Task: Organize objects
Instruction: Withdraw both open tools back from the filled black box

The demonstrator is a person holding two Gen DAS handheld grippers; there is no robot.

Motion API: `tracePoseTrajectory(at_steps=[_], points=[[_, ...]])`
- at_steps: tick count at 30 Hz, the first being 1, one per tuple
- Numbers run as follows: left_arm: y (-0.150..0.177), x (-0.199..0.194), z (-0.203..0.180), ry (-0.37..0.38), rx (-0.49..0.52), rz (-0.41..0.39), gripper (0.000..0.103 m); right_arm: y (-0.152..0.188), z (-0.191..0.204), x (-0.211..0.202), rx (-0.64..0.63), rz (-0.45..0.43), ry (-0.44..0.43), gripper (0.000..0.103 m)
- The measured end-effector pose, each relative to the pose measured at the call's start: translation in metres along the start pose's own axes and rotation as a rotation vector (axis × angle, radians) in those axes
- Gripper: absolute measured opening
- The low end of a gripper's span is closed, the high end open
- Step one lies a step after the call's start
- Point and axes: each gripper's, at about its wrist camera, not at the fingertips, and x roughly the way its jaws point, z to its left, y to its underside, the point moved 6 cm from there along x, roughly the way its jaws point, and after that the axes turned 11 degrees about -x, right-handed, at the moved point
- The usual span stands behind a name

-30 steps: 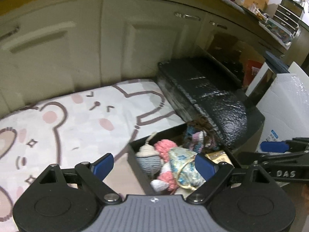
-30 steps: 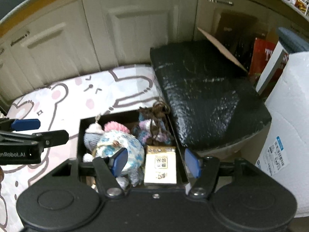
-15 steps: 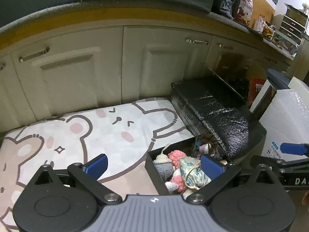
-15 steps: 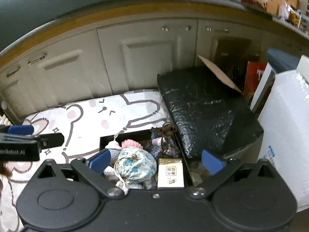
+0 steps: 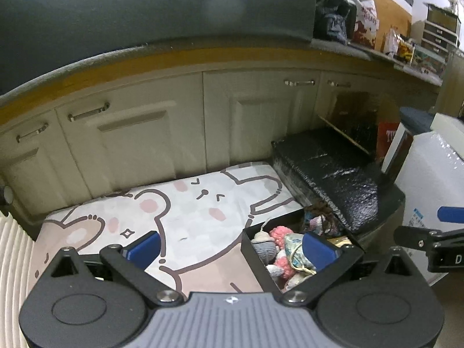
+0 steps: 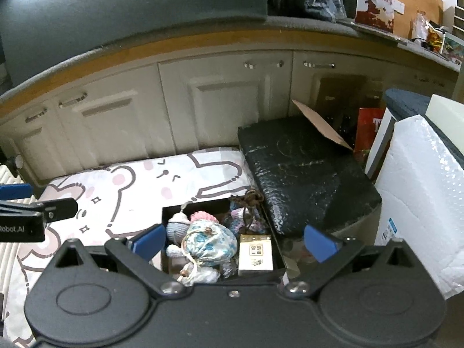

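A black open box sits on a bear-print mat. It holds a blue floral pouch, a grey knitted toy, a pink knitted toy, a brown cord bundle and a small cream card box. The box also shows in the left wrist view. My right gripper is open and empty, raised above the box. My left gripper is open and empty, raised above the mat and the box's left wall.
Cream cabinet doors line the back. A black wrapped block lies right of the box. A white bubble-wrapped parcel stands at the far right. A cluttered counter runs above.
Both grippers have risen and pulled back from the box, so it looks smaller and the counter has come into view. The right gripper has opened wider. The box contents have not moved.
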Motion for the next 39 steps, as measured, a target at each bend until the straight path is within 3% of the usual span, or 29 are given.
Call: tracePoseTrajectory(at_steps=[21, 32, 39], points=[[0.041, -0.064, 0.021, 0.025, -0.072, -0.05, 0.103, 0.023, 0.038, -0.067, -0.071, -0.071, 0.071, 0.103], [0.058, -0.065, 0.029, -0.057, -0.052, -0.056, 0.103, 0.038, 0.051, -0.072, -0.073, -0.072, 0.113, 0.103], [0.063, -0.06, 0.032, -0.053, -0.037, -0.022, 0.103, 0.041, 0.056, -0.067, -0.083, -0.063, 0.127, 0.103]])
